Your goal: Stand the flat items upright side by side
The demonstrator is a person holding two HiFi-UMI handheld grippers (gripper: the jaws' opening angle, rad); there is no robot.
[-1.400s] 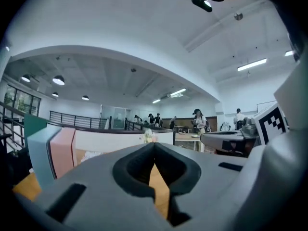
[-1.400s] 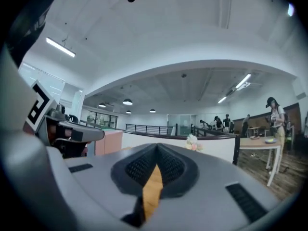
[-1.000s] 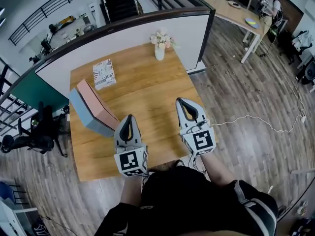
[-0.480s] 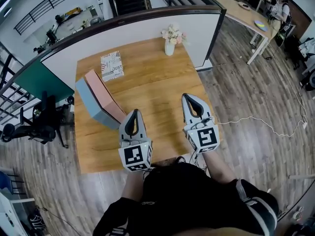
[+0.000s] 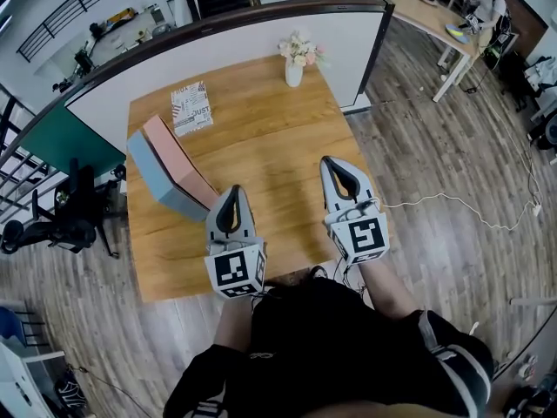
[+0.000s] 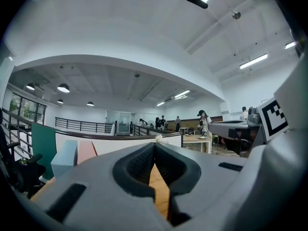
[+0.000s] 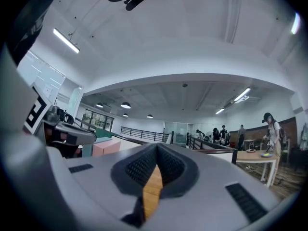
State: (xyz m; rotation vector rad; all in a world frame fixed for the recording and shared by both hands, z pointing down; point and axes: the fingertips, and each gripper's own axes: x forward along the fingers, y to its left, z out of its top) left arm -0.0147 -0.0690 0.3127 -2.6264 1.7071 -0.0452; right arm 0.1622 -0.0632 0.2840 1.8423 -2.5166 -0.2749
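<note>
both the left gripper [image 5: 231, 192] and right gripper [image 5: 330, 161] are closed and empty; the blue slab [image 5: 159, 186] and pink slab [image 5: 178, 165] touch at ten o'clock.

An open-plan office: wooden desk [image 5: 270, 155], partition [image 5: 235, 59], swivel chair [image 5: 65, 225], railings [image 5: 87, 11].

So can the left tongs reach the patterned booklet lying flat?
Probably yes: bare tabletop runs from the left tongs to the booklet; the pink and blue slabs stand left of that path.

Left tongs [image 5: 233, 193], right tongs [image 5: 330, 163]: closed, empty.
</note>
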